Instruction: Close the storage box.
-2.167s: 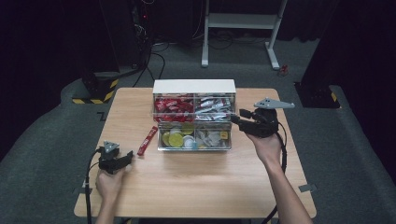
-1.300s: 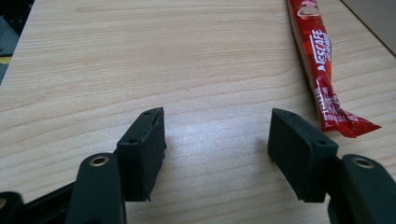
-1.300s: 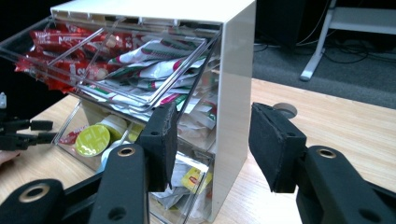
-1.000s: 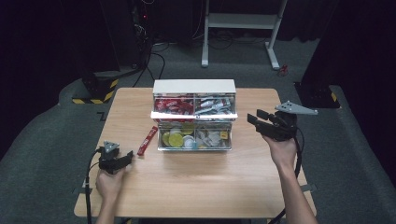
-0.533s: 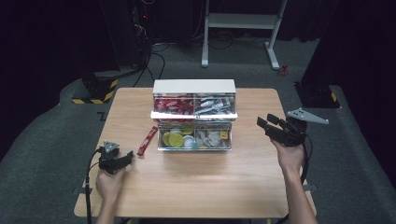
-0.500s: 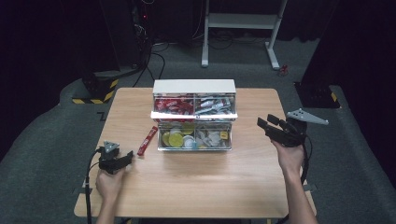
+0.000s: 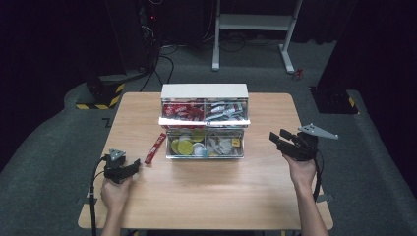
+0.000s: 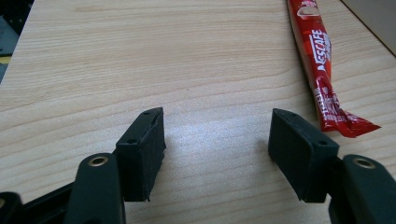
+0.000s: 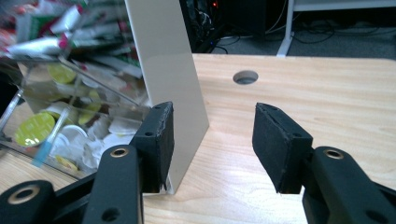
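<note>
Two clear drawers stand pulled out of a white organiser (image 7: 204, 91) at the middle of the tabletop (image 7: 206, 196), the lower drawer (image 7: 205, 146) drawn farther toward the person than the upper drawer (image 7: 204, 112). The lower one holds round yellow-green and white capsules (image 7: 183, 145) and small packets; the upper is split between red sachets (image 7: 179, 111) on its left and silver-and-green sticks (image 7: 225, 110) on its right.

The right hand-held gripper (image 7: 278, 139) hovers just beside the organiser's right side, jaws wide apart and holding nothing, pointed back toward the drawers; a grey plate (image 7: 317, 131) tops it. In the right gripper view, the organiser's pale side wall (image 9: 166, 70) rises just past that hand-held gripper (image 9: 212, 140), near its left jaw, with the capsules (image 9: 35, 127) behind clear plastic to the left and a round hole (image 9: 245, 77) in the wood beyond.

A red Nescafe stick (image 7: 155, 148) lies flat on the tabletop just left of the lower drawer. The left hand-held gripper (image 7: 129, 167) rests low at the near left, well apart from the organiser, its jaws spread wide and empty. In the left gripper view, the stick (image 8: 322, 65) lies ahead and to the right of that hand-held gripper (image 8: 217, 149), its crimped end near the right jaw but clear of it.
</note>
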Tool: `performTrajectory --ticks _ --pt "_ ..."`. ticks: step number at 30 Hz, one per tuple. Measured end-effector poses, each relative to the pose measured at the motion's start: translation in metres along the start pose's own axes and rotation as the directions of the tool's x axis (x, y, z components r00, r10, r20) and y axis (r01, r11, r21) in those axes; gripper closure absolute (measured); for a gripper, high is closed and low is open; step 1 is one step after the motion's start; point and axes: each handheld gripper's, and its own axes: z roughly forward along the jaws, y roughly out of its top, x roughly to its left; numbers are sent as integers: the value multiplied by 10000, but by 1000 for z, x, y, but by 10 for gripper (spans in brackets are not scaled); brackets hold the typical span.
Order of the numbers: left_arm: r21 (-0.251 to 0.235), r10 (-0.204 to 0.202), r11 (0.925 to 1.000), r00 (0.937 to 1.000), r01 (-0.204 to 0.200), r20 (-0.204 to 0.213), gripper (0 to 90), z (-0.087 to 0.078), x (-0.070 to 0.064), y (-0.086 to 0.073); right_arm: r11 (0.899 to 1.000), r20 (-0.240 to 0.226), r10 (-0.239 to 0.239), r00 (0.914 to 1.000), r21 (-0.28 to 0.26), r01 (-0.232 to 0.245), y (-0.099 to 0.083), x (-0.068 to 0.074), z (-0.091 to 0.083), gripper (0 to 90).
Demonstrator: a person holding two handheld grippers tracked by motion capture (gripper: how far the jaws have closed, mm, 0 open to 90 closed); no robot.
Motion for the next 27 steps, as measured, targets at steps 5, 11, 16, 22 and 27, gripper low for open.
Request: performTrajectory --ticks 5,11,16,22,27 --pt "-15 -5 10000 10000 5 0 360 0 -1 0 9997 128 60 9999 216 -63 -13 -2 9 473" --pt "-10 -10 10000 10000 10 -9 359 0 -1 0 9993 229 262 9994 278 -268 -31 -2 21 470" --pt "12 -37 10000 10000 37 -34 359 0 -1 0 9973 299 180 9994 709 -201 -48 -4 33 470" --pt "8 -88 10000 9999 88 -106 358 0 -2 0 9953 320 189 9993 945 -218 -58 -9 40 470" --pt "4 -90 10000 9999 90 -99 358 0 -1 0 9919 527 6 9986 1271 -73 -64 -12 52 470"
